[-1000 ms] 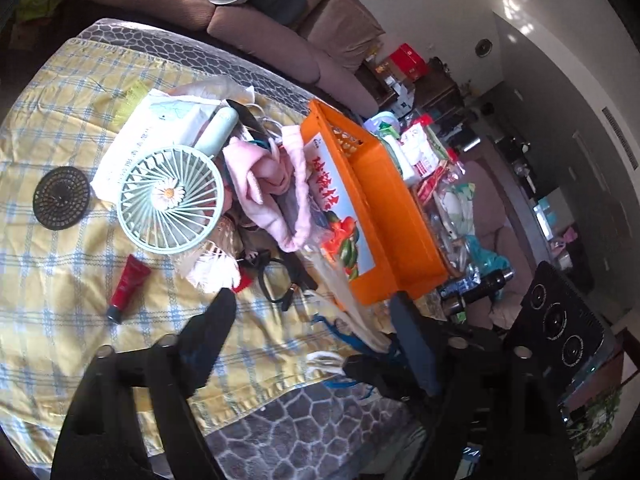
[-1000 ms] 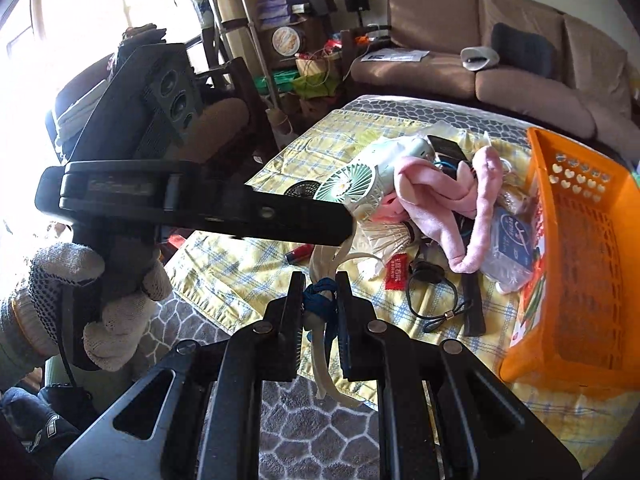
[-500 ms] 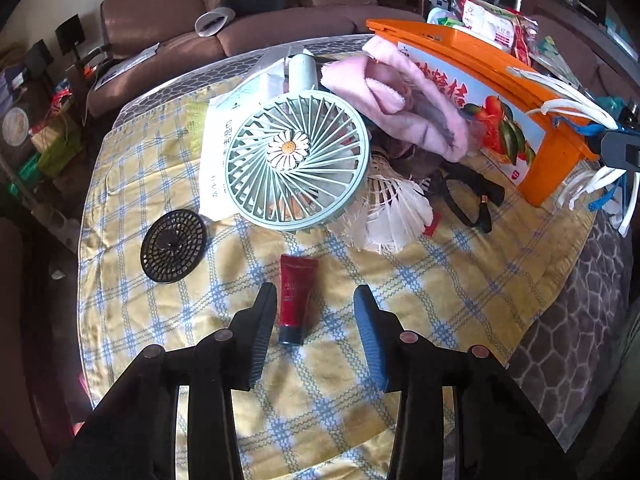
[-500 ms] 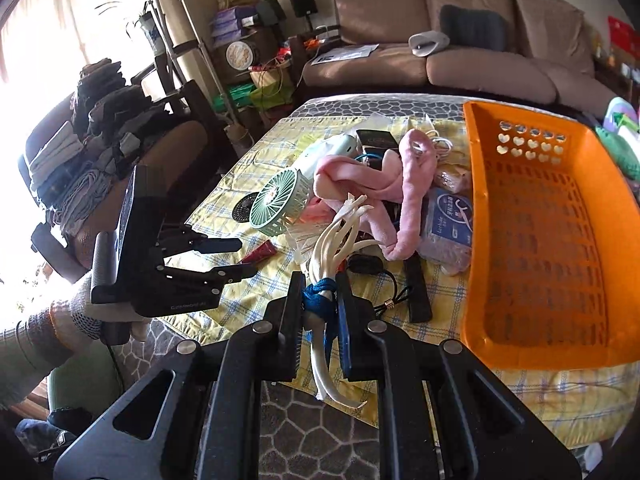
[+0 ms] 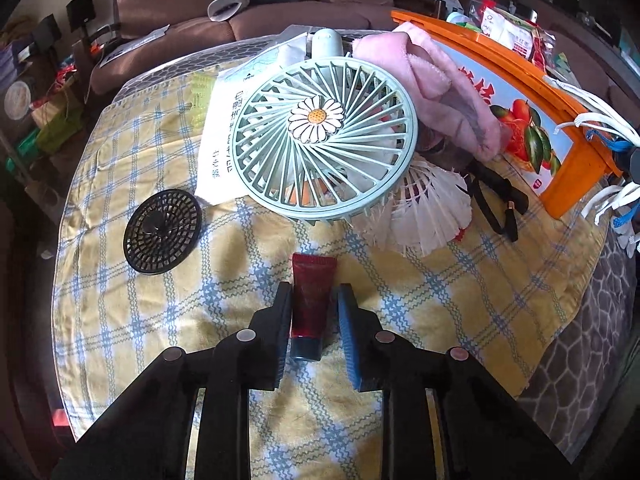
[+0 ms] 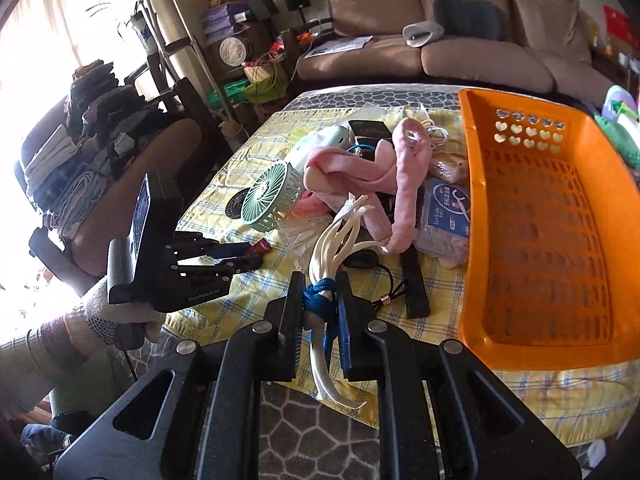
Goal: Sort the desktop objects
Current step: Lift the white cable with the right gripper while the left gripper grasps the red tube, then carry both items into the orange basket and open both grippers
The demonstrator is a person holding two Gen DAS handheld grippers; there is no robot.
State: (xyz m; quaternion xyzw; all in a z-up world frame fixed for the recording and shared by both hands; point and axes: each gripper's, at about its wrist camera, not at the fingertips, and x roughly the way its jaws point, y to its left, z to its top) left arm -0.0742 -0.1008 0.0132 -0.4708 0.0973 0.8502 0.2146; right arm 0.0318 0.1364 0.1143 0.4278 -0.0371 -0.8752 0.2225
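Observation:
A red tube (image 5: 311, 295) with a dark cap lies on the yellow checked cloth (image 5: 168, 312). My left gripper (image 5: 313, 300) is around the tube with its jaws close on both sides; a small gap shows at the right finger (image 5: 347, 320). It also shows in the right wrist view (image 6: 244, 254) at the tube (image 6: 261, 245). My right gripper (image 6: 318, 292) is shut on a bundle of white cords tied with blue band (image 6: 320, 300), held above the table's near edge. The orange basket (image 6: 592, 200) stands at the right, with nothing seen inside.
A green fan (image 5: 324, 140), a black round grille (image 5: 162, 231), a pink cloth (image 5: 448, 92), a white shuttlecock (image 5: 428, 208), black straps (image 5: 500, 200) and a white packet (image 5: 228, 128) lie on the cloth. A sofa (image 6: 460, 32) stands behind.
My left gripper moved down onto the red tube and its jaws narrowed around it. My right gripper kept hold of the cord bundle and barely moved.

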